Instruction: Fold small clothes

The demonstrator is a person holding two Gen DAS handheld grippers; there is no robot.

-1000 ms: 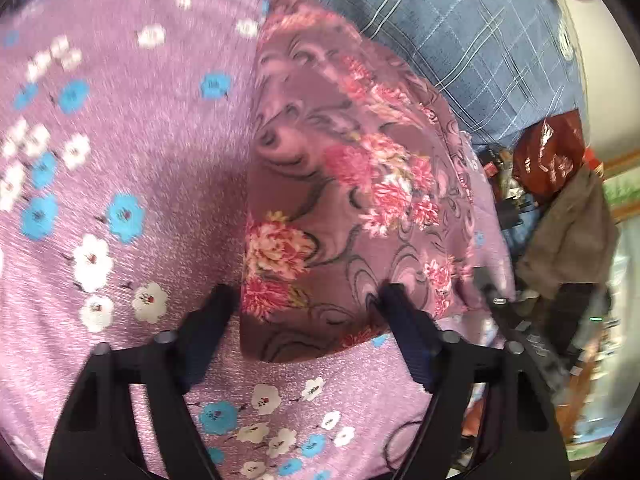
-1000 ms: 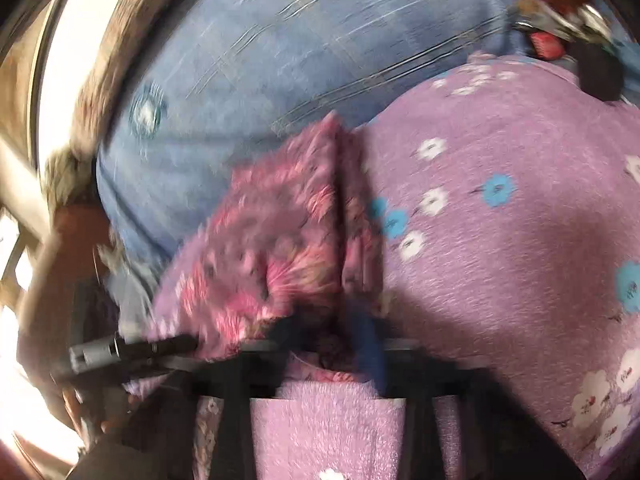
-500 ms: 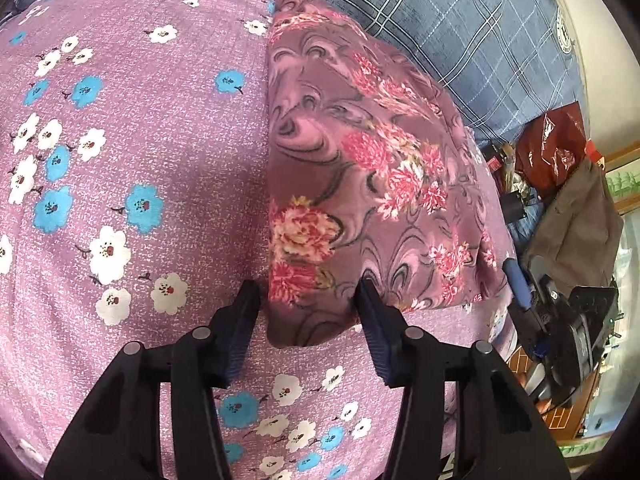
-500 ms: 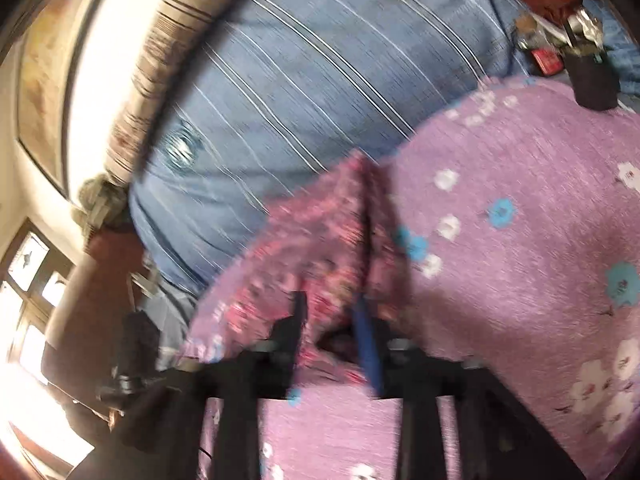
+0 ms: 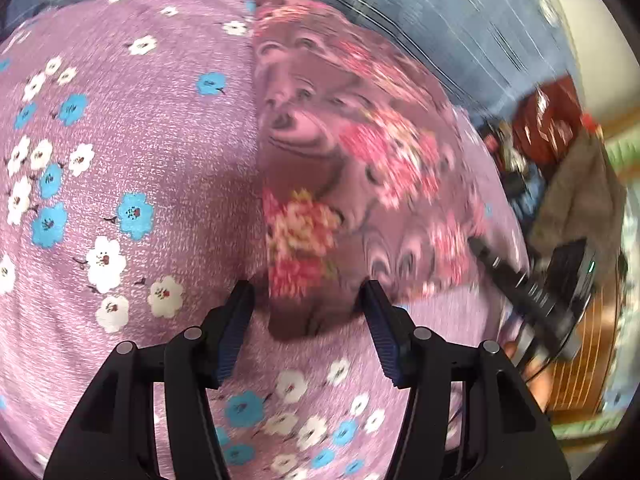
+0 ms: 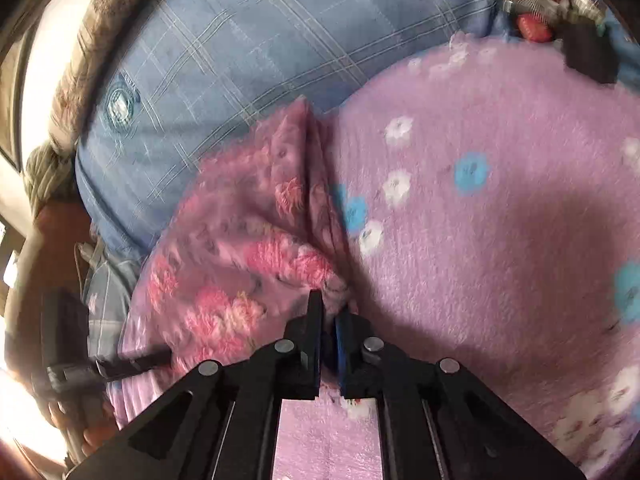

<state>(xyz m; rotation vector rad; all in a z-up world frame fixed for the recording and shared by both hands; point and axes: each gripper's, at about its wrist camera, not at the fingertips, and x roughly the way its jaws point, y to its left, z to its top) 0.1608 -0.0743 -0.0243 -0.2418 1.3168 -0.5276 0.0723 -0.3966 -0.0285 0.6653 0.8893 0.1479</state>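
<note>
Item: folding step, corner grasp under way. Nearest in our left wrist view, the left gripper (image 5: 306, 304) at 6 o'clock, jaws spread apart around the near corner of the folded floral garment (image 5: 340, 152), the pads either side of the cloth and, as far as we can tell, not pinching it. Nearest in our right wrist view, the right gripper (image 6: 328, 320) at 6 o'clock, jaws drawn together on the garment's near edge, a small bunch of cloth caught between them. The garment (image 6: 248, 248) lies on the purple flowered blanket (image 5: 120, 140), a long folded strip running from the jaws toward 12 o'clock. Beyond it, at 12 o'clock, the blue checked bedding (image 6: 248, 48). We judge one fold laid and the next being prepared; the next move calls for the left jaws to close on their corner, then both ends to travel together so the strip halves evenly. The left view alone shows the garment's full top face and, at 3 o'clock, the other tool reaching in, plus clutter (image 5: 560, 152) beyond the blanket edge. The right view alone shows the stacked layers along the fold (image 6: 316, 168) and the closed grip.
</note>
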